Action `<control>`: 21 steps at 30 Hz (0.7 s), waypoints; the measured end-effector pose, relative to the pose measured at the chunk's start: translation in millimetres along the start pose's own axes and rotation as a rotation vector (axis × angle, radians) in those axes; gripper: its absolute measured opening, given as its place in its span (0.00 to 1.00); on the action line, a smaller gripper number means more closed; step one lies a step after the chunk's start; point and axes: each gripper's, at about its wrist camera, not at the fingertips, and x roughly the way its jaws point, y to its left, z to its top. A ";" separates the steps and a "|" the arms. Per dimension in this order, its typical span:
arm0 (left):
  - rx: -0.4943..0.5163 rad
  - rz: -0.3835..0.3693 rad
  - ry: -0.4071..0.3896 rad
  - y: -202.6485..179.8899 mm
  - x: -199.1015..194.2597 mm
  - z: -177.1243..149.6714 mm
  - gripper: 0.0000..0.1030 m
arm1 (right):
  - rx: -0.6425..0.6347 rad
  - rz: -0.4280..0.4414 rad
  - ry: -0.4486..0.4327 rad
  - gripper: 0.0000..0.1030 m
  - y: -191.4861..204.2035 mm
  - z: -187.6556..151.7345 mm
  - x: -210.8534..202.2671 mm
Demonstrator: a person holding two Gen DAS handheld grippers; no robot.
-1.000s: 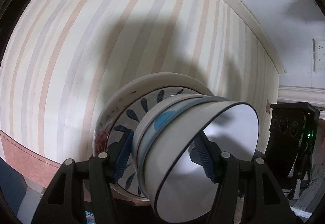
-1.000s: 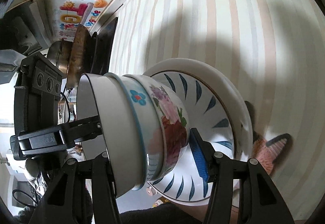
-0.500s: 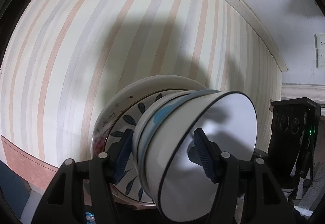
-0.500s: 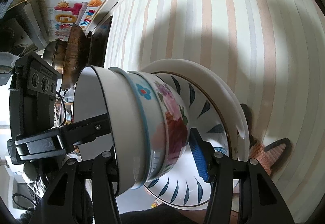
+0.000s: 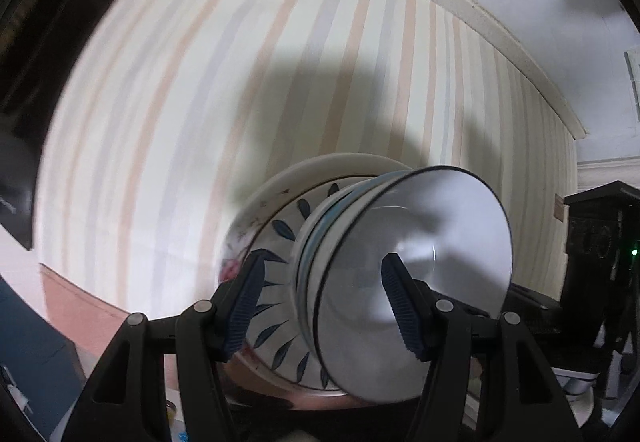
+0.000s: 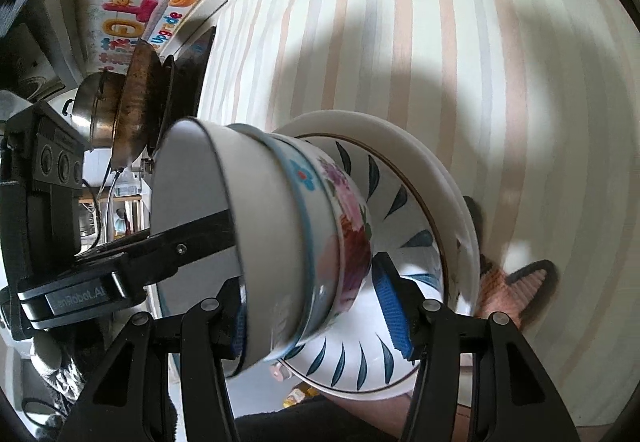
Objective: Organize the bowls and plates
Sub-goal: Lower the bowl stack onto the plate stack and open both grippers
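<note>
Bowls and plates look like glossy glazed ceramic, smooth with painted patterns. Gripper pads are ribbed blue rubber on matt black plastic arms. Striped cloth on the desk looks matt. The pot is shiny metal.

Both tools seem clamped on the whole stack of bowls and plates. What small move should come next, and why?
Probably keep both tools shut and lower the stack level onto the striped tablecloth. The left tool and right tool each pinch the stacked bowls and plates together; the stack looks tilted.

Bowls nested, stacked on plates; stack held between left gripper and right gripper, above striped cloth.
</note>
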 end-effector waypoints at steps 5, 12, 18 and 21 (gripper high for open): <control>0.042 0.067 -0.081 -6.4 -25.6 -13.5 0.63 | -0.051 -0.103 -0.084 0.69 23.7 -14.3 -26.8; 0.097 0.124 -0.242 -2.1 -69.4 -46.1 0.87 | -0.131 -0.334 -0.266 0.90 70.8 -52.0 -71.6; 0.167 0.146 -0.359 6.4 -109.5 -78.2 0.89 | -0.122 -0.454 -0.412 0.92 111.1 -95.2 -100.0; 0.232 0.164 -0.437 8.2 -136.5 -104.6 0.90 | -0.108 -0.476 -0.488 0.93 136.5 -124.7 -113.4</control>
